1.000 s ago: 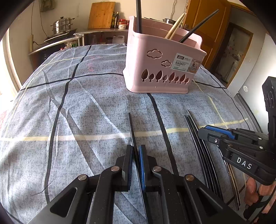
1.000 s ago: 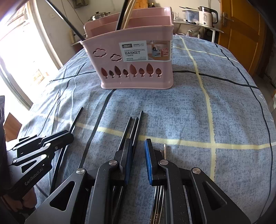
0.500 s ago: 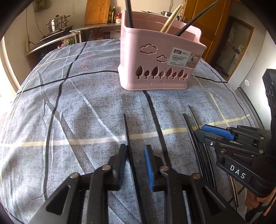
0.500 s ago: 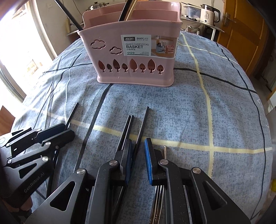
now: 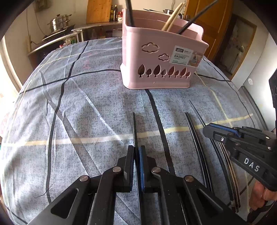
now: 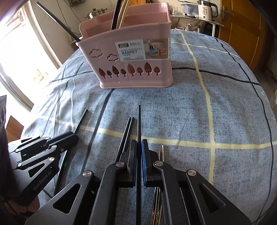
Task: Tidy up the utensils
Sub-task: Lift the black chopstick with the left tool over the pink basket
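Our left gripper point(image 5: 136, 152) and right gripper point(image 6: 139, 147) have each just clamped a black chopstick point(image 5: 134, 128), ready for the pink basket point(image 5: 161, 57) ahead.

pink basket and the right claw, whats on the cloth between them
In the right wrist view, only bare tablecloth lies between the pink basket and the right claw, apart from the black chopstick it grips.

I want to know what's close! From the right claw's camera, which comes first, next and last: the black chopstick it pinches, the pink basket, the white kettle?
1. Black chopstick: pinched in the right claw.
2. Pink basket: ahead, mid-table.
3. White kettle: far back, upper right.
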The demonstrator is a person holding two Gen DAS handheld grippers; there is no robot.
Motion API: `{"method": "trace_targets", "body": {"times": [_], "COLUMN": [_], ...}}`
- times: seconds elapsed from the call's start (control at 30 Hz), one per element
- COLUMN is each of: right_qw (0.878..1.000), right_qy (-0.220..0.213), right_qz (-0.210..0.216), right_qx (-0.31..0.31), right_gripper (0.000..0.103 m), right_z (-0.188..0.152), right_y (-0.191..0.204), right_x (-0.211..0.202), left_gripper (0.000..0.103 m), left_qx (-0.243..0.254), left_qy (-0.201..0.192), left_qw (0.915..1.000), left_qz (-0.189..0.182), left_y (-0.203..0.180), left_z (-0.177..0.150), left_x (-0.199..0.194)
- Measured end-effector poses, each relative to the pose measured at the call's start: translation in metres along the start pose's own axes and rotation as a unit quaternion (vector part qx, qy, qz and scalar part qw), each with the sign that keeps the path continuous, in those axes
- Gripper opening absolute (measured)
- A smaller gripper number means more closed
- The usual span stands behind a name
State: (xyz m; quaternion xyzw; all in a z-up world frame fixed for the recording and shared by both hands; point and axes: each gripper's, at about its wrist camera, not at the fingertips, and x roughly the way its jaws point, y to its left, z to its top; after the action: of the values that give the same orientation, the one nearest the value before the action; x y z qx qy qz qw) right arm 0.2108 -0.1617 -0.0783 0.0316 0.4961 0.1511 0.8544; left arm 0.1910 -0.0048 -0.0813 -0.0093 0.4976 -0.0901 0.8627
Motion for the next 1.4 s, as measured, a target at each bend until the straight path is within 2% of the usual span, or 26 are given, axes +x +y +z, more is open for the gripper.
{"method": "trace_targets", "body": {"times": [0.13, 0.3, 0.53, 0.87, 1.17, 1.4], "right_qw": [1.000, 0.999, 0.992, 0.976, 0.979, 0.980], "right_qy": [-0.019, -0.048, -0.115, -0.210, -0.196, -0.193], "right_qz": [0.010, 0.021, 0.040, 0.051, 0.050, 0.049], "right_qx": [0.003, 0.007, 0.015, 0.006, 0.007, 0.005], "right_gripper": [0.005, 0.005, 0.005, 0.005, 0.005, 0.005], "right_z": [0.003, 0.012, 0.034, 0.058, 0.037, 0.036], "right_y": [-0.001, -0.002, -0.007, -0.006, -0.013, -0.014], "right_x": [-0.014, -0.036, -0.083, -0.138, -0.133, -0.135], "left_gripper": [0.005, 0.004, 0.004, 0.004, 0.005, 0.004], "left_qx": [-0.007, -0.007, 0.003, 0.013, -0.008, -0.012], "left_qy": [-0.001, -0.028, -0.094, -0.180, -0.171, -0.166], "left_qw": [0.9999, 0.9994, 0.9952, 0.9831, 0.9842, 0.9849], "left_qz": [-0.012, -0.021, -0.027, -0.031, -0.045, -0.046], "left_y": [0.004, 0.008, 0.004, 0.002, 0.010, 0.012], "left_z": [0.000, 0.010, 0.034, 0.076, 0.057, 0.054], "left_x": [-0.005, -0.027, -0.078, -0.139, -0.137, -0.138]}}
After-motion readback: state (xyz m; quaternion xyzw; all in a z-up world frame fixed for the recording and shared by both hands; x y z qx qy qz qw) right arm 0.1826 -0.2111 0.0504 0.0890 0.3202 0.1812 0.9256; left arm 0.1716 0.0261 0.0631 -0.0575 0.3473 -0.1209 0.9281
